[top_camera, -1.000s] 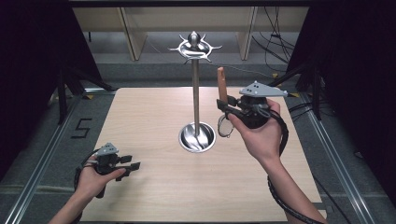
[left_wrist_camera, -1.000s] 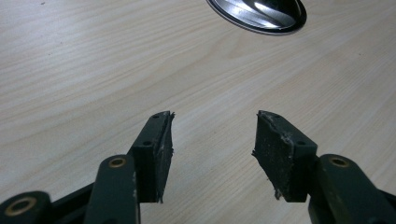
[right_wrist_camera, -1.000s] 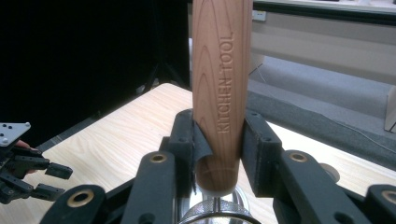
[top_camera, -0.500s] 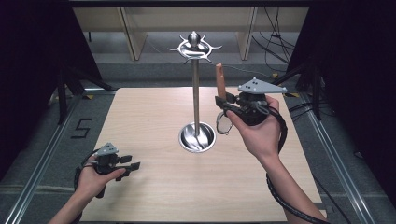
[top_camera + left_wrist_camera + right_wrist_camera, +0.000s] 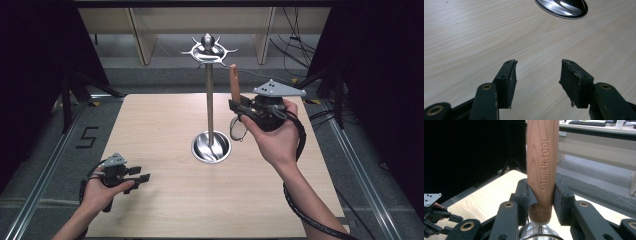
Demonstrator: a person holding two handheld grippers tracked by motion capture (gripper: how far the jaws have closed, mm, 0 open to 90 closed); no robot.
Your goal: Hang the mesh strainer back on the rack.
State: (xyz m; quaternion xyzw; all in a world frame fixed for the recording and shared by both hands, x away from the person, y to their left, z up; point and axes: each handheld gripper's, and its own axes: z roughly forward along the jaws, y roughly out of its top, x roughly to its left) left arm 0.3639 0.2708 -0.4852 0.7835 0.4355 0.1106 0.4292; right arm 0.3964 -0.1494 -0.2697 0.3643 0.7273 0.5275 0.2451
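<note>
Dark curtains enclose a pale wooden table [image 5: 165, 200] on both sides, with shelving behind it. One metal stand [image 5: 210, 100] occupies the table centre: one upright rod, one round polished base [image 5: 211, 148] and one crown of hooks [image 5: 208, 48] at the top. One kitchen tool is present, with one wooden handle [image 5: 233, 80] stamped "KITCHEN TOOL" and one wire loop [image 5: 238, 129] at its lower end. Two grippers are in use, one per hand.

The right gripper [image 5: 239, 107] is raised above the table, just to the right of the rod, and its jaws are clamped on the lower part of the wooden handle. In the right gripper view the handle [image 5: 542, 167] rises upright between the two jaw pads [image 5: 562, 202], and a metal ferrule [image 5: 540, 230] shows directly below the grip. The right hand [image 5: 272, 135] wraps the gripper body from beneath, forearm angled up from the lower right, with the grey plate [image 5: 279, 89] on top.

The left gripper [image 5: 142, 176] sits low over the near-left part of the table, pointing right toward the stand base. Its jaws stand apart with nothing between them; in the left gripper view bare wood [image 5: 474, 45] shows between the pads [image 5: 509, 82], and the stand base [image 5: 561, 7] lies ahead of them, well apart. The left hand [image 5: 100, 192] grips the body from below.
</note>
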